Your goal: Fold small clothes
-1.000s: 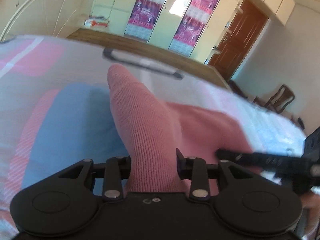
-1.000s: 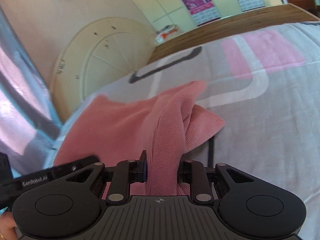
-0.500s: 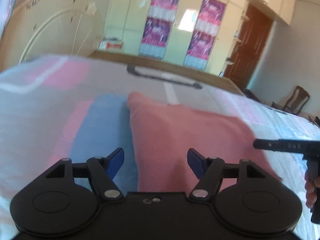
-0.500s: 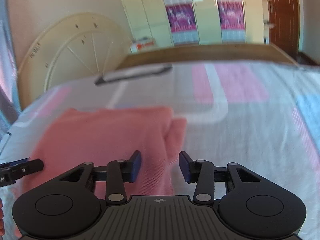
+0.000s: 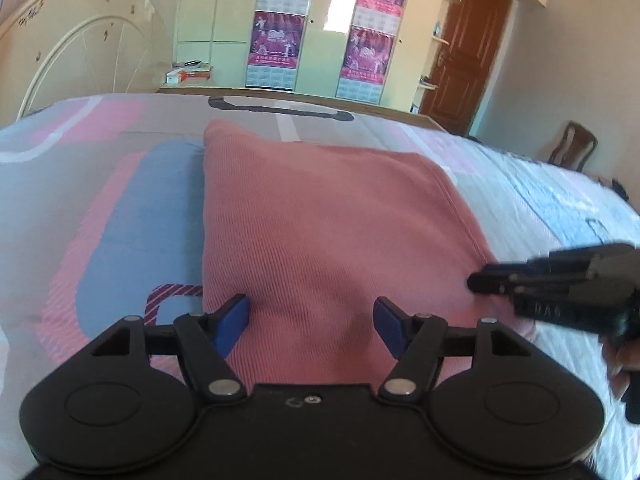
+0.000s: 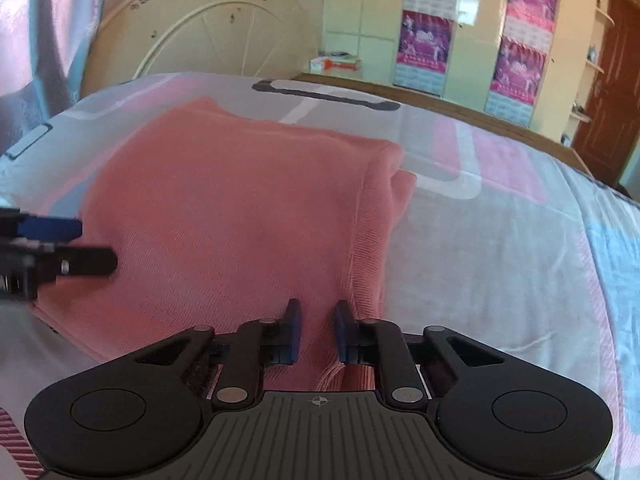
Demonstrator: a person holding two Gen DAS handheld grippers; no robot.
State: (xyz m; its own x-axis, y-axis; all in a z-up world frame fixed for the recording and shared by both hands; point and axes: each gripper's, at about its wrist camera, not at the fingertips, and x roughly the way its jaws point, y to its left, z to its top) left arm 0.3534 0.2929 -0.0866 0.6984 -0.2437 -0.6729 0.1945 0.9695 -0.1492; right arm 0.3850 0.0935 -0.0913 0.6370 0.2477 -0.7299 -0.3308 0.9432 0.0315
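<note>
My left gripper (image 5: 310, 326) stands with its jaws wide, the blue pads apart on either side of the pink garment (image 5: 320, 216) and pressing on nothing; they have just been opening, and the cloth lies flat under the gap, not pinched. I judge I keep them wide because this fold is laid and there is nothing here to carry.

My right gripper (image 6: 316, 330) is the opposite: its jaws are narrow and have just been closing, with a strip of the pink garment (image 6: 224, 216) showing in the slit between the pads. Whether the pads bite the cloth or only hover over it I cannot tell. It sits at the near right corner, by the hemmed edge that runs away from me, which looks like the right place to take hold for another fold.

Outward from the jaws, the garment lies spread as a rough rectangle in the middle of the bedspread (image 5: 120, 208), smooth on top, with a bunched layer peeking out at its far right corner in the right view. Each gripper shows at the edge of the other's view, one at each near corner, so the two flank the near edge.

Beyond stand a curved headboard (image 6: 208, 36), pale wardrobe doors with posters (image 5: 276, 24), a brown door (image 5: 464, 52) and a chair (image 5: 572, 146).
</note>
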